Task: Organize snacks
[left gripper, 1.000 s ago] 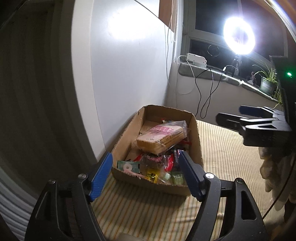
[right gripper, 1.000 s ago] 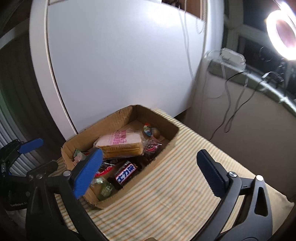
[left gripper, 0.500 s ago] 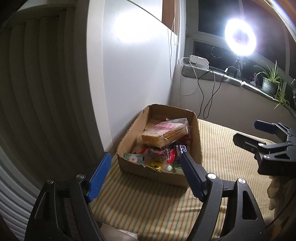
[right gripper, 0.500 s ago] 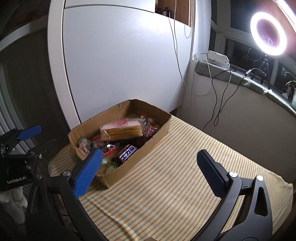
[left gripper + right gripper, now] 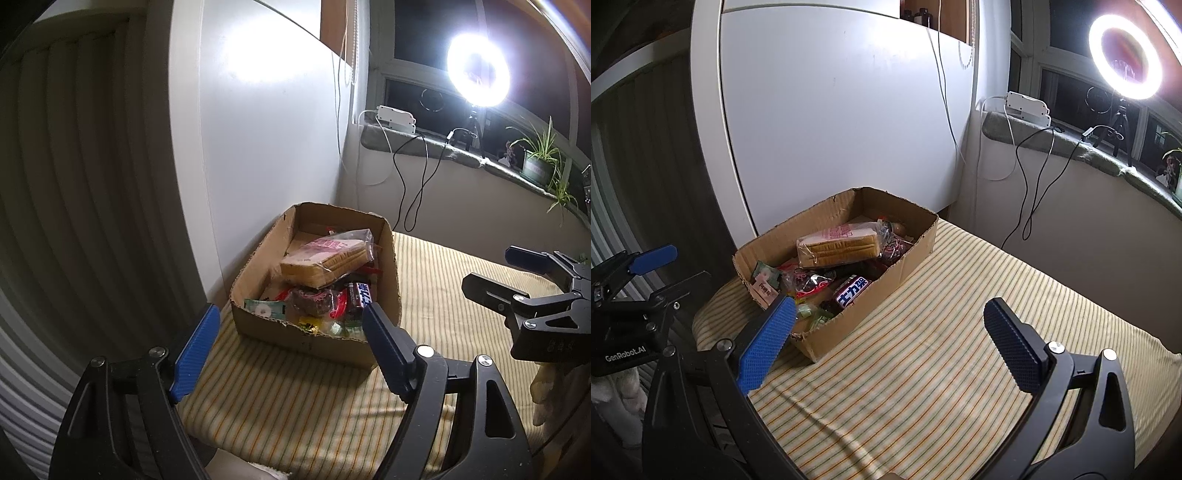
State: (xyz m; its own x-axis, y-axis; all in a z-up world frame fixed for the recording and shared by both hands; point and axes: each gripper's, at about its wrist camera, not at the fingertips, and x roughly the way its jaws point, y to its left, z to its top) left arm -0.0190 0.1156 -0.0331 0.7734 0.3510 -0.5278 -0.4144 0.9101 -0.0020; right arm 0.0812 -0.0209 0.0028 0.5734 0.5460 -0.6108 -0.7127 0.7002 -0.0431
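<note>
A cardboard box (image 5: 258,273) (image 5: 908,258) stands on the striped table against the white panel. It holds a bagged bread loaf (image 5: 325,262) (image 5: 838,247) on top, a dark chocolate bar (image 5: 360,293) (image 5: 853,291), and several small wrapped snacks. My left gripper (image 5: 288,343) is open and empty, short of the box's near end; it also shows at the left of the right wrist view (image 5: 670,266). My right gripper (image 5: 890,325) is open and empty over the cloth right of the box, and shows in the left wrist view (image 5: 495,273).
The striped cloth (image 5: 960,350) covers the table. A white panel (image 5: 831,110) stands behind the box. A sill with a power strip (image 5: 1028,105), hanging cables, a ring light (image 5: 1124,51) and a potted plant (image 5: 539,162) runs at the back right.
Both grippers have pulled back from the box, so it looks smaller and farther. Both stay open and empty. The snacks in the box have not moved.
</note>
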